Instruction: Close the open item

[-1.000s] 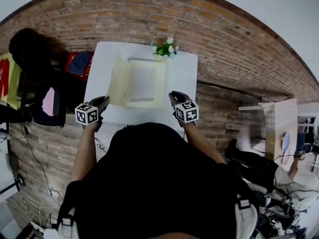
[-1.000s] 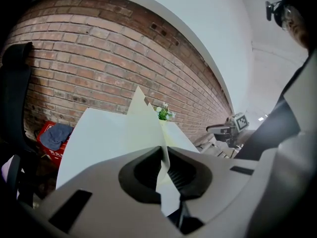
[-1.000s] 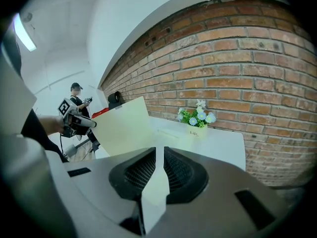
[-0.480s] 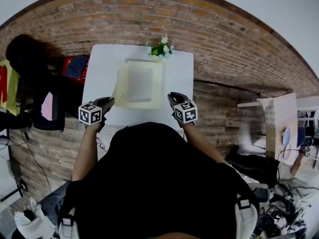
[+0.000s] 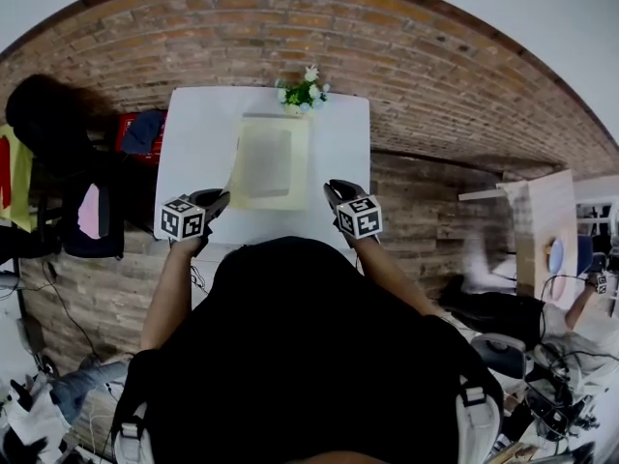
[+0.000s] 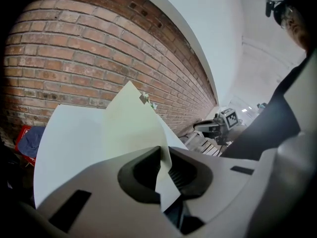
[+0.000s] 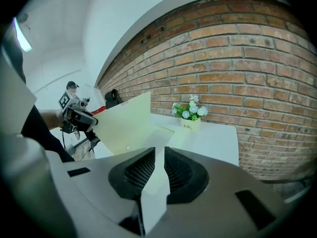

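I'm looking down on a white desk point(image 5: 198, 143) with the pale cream folder point(image 5: 266, 167) at my 12 o'clock, about mid-desk. Its cover point(image 7: 126, 123) is tilted up off the desk rather than lying flat, and there is a small round snap point(image 7: 128, 147) near its lower edge.

My left tongs point(image 6: 162, 155) are at about 7 o'clock of the folder. They are very narrow, with the near left corner of the cover between the pads, and they are just starting to ease apart. The pads look to be touching the sheet on both sides.

My right tongs point(image 7: 159, 155) are at about 5 o'clock of the folder. They are pinched onto the near right corner of the same cover, with the thin sheet running straight up between the ribbed pads.

A small pot of white flowers point(image 5: 302, 93) stands at the far edge of the desk, at 12 o'clock just beyond the folder and apart from it. Off the desk at 9 o'clock there is a red crate point(image 5: 143, 131) with something blue in it. A brick wall point(image 7: 247, 68) runs behind the desk.
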A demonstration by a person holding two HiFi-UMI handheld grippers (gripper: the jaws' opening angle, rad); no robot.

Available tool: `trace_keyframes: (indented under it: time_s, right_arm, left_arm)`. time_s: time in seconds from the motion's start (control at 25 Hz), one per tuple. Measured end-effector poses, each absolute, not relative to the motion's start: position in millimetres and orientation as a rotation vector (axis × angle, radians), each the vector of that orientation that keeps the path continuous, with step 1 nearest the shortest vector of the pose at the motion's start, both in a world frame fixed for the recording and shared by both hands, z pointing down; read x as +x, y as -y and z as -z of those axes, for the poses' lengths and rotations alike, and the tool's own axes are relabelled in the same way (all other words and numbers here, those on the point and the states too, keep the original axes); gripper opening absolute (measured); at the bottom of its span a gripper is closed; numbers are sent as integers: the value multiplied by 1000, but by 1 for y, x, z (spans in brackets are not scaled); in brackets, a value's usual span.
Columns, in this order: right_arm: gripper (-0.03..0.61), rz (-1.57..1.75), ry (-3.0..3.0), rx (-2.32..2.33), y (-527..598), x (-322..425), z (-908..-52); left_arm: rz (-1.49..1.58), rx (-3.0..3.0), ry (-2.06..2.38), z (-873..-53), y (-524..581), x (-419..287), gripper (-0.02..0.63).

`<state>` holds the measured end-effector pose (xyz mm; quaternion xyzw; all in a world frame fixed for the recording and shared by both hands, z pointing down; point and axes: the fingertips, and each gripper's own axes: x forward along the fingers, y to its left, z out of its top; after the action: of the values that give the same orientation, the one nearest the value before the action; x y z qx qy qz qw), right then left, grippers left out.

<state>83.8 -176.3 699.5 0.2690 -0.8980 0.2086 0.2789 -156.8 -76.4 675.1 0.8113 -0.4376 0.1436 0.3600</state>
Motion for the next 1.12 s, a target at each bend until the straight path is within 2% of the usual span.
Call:
trace_keyframes:
  time_s: [1.12]
  right_arm:
    - [91, -652, 2304, 789, 155, 142, -729]
  left_arm:
    - [-519, 2146, 849, -712, 100, -70, 43]
